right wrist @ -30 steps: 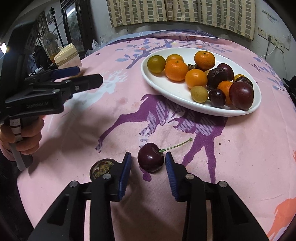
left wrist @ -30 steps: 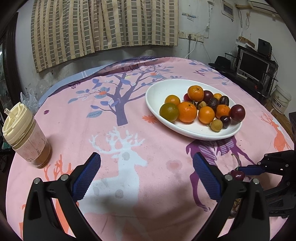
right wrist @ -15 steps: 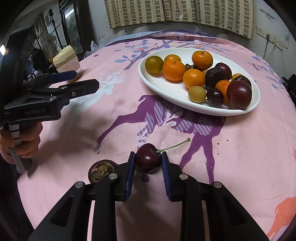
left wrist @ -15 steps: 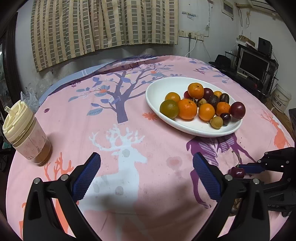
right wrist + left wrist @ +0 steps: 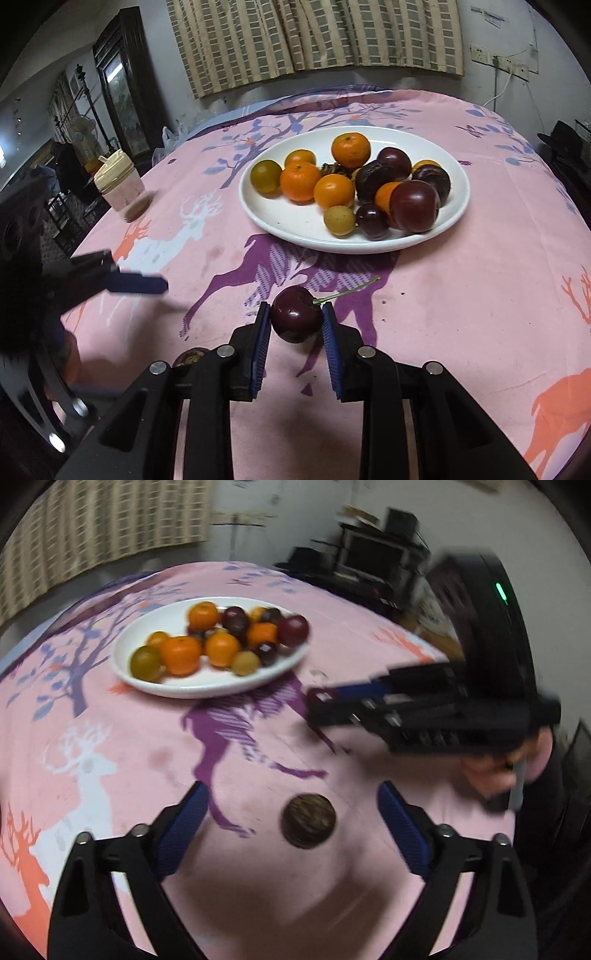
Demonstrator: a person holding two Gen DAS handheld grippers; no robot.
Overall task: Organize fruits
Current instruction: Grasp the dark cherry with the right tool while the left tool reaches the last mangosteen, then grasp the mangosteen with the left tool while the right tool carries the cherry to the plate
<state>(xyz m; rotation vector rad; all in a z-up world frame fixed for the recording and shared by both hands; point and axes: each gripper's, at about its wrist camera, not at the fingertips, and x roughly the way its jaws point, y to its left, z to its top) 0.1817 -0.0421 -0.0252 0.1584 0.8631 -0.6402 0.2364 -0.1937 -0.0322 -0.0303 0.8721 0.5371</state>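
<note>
A white oval plate [image 5: 295,229] [image 5: 184,690] holds several oranges, plums and small fruits. My right gripper [image 5: 296,319] is shut on a dark red cherry [image 5: 295,314] with a green stem and holds it above the cloth, in front of the plate. In the left wrist view the right gripper [image 5: 325,701] shows at the right with the cherry [image 5: 320,696] at its tip. My left gripper [image 5: 293,812] is open, its fingers either side of a brown wrinkled round fruit [image 5: 308,825] that lies on the cloth. That fruit [image 5: 190,358] peeks out beside the right gripper's left finger.
The round table has a pink cloth [image 5: 480,295] with deer and tree prints. A cream-lidded cup [image 5: 120,184] stands at the far left. A dark cabinet and curtains stand behind. A desk with a monitor [image 5: 373,557] is off the table's far right.
My right gripper has closed on the cherry and lifted it off the cloth. My left gripper has swung right and now faces the brown fruit, staying open.
</note>
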